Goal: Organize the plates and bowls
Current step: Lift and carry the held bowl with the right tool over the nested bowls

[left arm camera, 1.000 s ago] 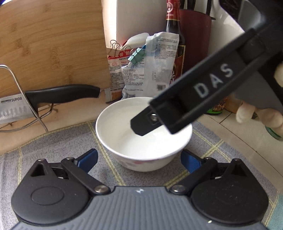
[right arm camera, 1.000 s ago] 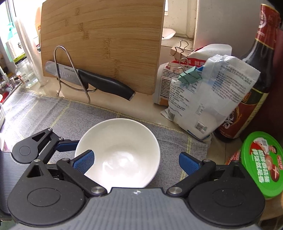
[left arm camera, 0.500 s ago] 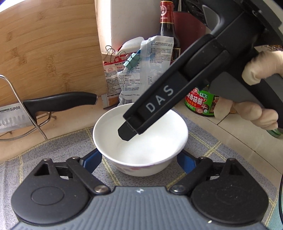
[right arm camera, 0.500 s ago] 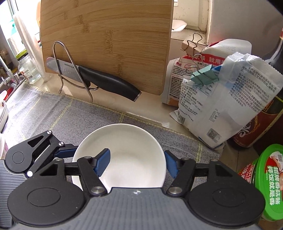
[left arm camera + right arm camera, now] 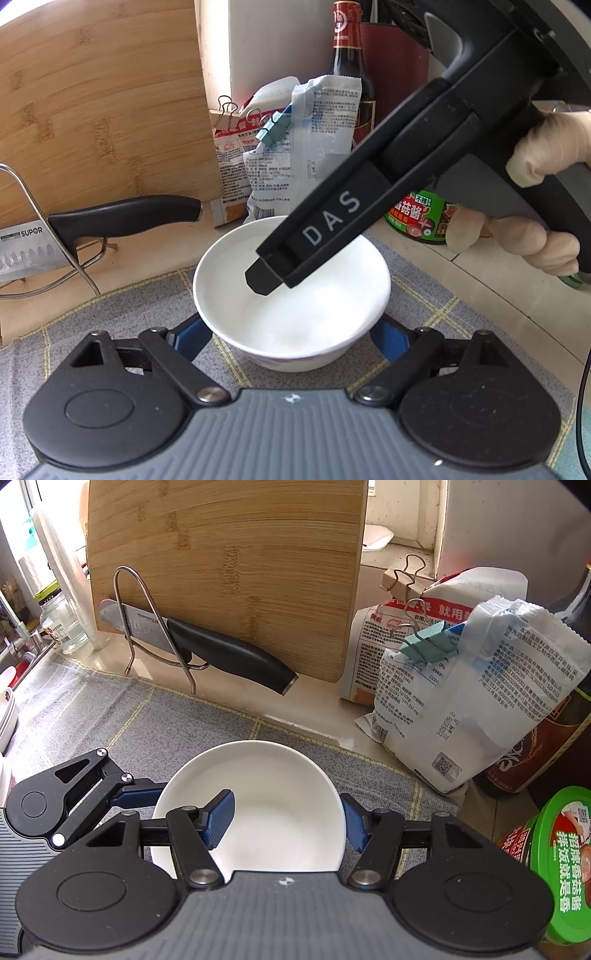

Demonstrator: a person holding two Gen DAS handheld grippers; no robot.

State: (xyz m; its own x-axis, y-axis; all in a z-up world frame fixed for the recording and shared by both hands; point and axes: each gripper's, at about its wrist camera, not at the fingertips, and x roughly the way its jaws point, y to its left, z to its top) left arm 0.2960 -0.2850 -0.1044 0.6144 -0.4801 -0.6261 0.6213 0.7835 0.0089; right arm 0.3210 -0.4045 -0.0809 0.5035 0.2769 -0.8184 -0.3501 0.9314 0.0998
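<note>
Bowl (image 5: 291, 291) first, in the left wrist view: it sits on the grey mat (image 5: 110, 314), just in front of the left gripper (image 5: 291, 332), whose blue pads now flank its lower wall on both sides. A second ago those pads stood wider and further back; they have come in around the bowl, but whether they press it I cannot tell. The right gripper (image 5: 264, 277) reaches in from the upper right, one finger dipping lower over the rim than before.

In the right wrist view the change is plainer. The right gripper (image 5: 288, 819) was spread wide a second ago; now its left pad sits inside the bowl (image 5: 266, 794) and its right pad outside the near wall, so the jaws look closed on the rim. The left gripper (image 5: 122, 797) shows at the bowl's left side. The knife (image 5: 207, 650) on its wire rack and the cutting board (image 5: 229, 572) have not moved.

By my judgement the bowl is now gripped and ready to be lifted off the mat towards wherever the dishes are stacked.
</note>
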